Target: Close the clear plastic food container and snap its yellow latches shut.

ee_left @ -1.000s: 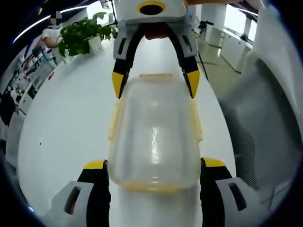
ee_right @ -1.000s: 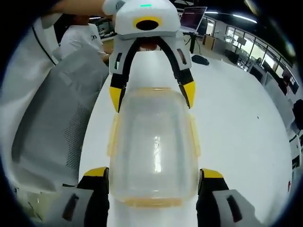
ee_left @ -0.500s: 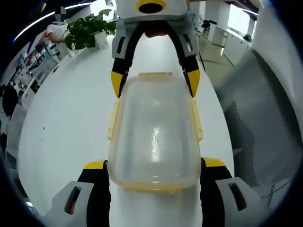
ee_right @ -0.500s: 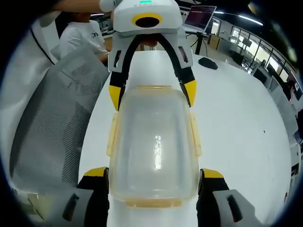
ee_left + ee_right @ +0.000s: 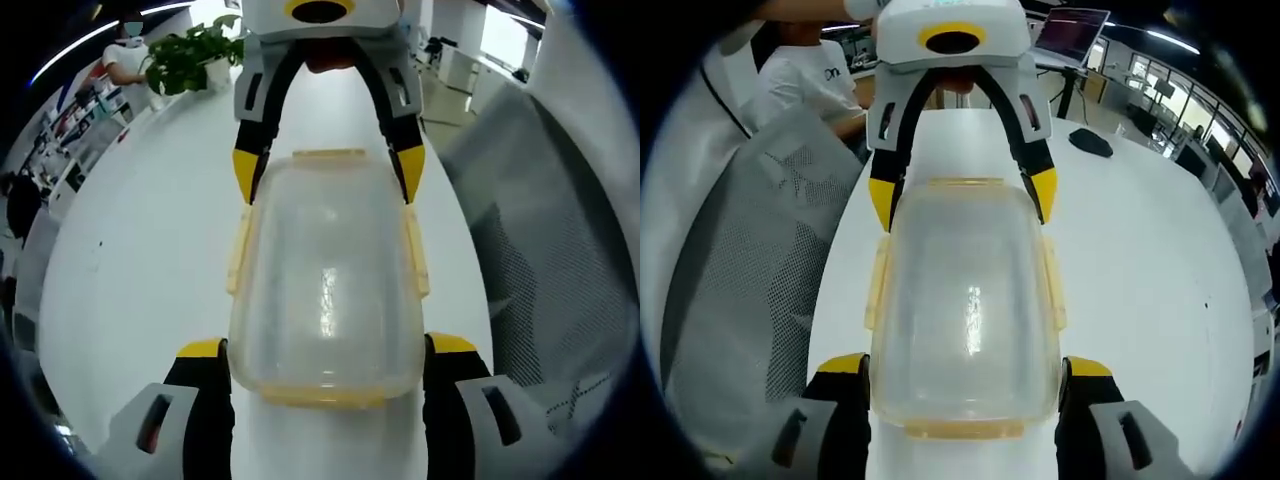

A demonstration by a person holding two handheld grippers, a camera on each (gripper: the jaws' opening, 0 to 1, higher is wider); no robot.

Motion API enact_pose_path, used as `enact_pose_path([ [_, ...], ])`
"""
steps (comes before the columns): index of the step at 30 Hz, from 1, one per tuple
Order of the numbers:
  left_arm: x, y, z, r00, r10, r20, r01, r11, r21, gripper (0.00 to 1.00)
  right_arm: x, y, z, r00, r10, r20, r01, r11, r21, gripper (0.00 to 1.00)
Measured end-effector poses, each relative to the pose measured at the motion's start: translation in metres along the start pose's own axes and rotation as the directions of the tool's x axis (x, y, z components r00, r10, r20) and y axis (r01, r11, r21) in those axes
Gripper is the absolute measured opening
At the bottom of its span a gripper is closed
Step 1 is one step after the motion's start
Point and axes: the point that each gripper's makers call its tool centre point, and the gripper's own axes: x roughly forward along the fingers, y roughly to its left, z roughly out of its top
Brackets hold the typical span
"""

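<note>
Left gripper (image 5: 325,352): we see jaws spread, flanking near end of clear container (image 5: 325,275). Right gripper (image 5: 965,372): same spread stance at opposite end. Container lies lengthwise on white bench (image 5: 140,260), lid on, yellow latches (image 5: 238,250) flared outward.

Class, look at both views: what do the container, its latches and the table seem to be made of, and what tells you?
Container: clear, glossy plastic; the white surface shows through it and a highlight streaks its lid.
Latches: pale yellow, slightly translucent plastic, apparently.
Table: smooth white top, probably laminate or painted board; the exact material can't be told.
</note>
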Motion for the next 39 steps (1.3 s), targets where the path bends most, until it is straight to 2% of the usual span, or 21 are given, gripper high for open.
enact_pose_path([
  [6, -0.008, 0.0, -0.014, 1.0, 0.001, 0.001, -0.001, 1.0, -0.002, 0.76, 0.009, 0.001, 0.016, 1.0, 0.002, -0.011, -0.002, 1.0, -0.006, 0.76],
  [13, -0.013, 0.008, -0.025, 1.0, -0.005, -0.02, 0.006, 1.0, 0.012, 0.76, 0.013, -0.006, 0.024, 1.0, -0.002, -0.013, 0.002, 1.0, 0.005, 0.76],
  [22, -0.015, 0.025, -0.03, 0.999, -0.01, -0.035, 0.011, 1.0, 0.019, 0.76, 0.017, -0.023, 0.03, 1.0, 0.0, -0.026, 0.0, 1.0, 0.008, 0.76],
  [39, -0.013, 0.066, -0.031, 0.999, -0.003, -0.047, 0.004, 1.0, 0.006, 0.76, 0.015, -0.065, 0.029, 0.999, 0.009, -0.04, -0.009, 1.0, -0.005, 0.76],
])
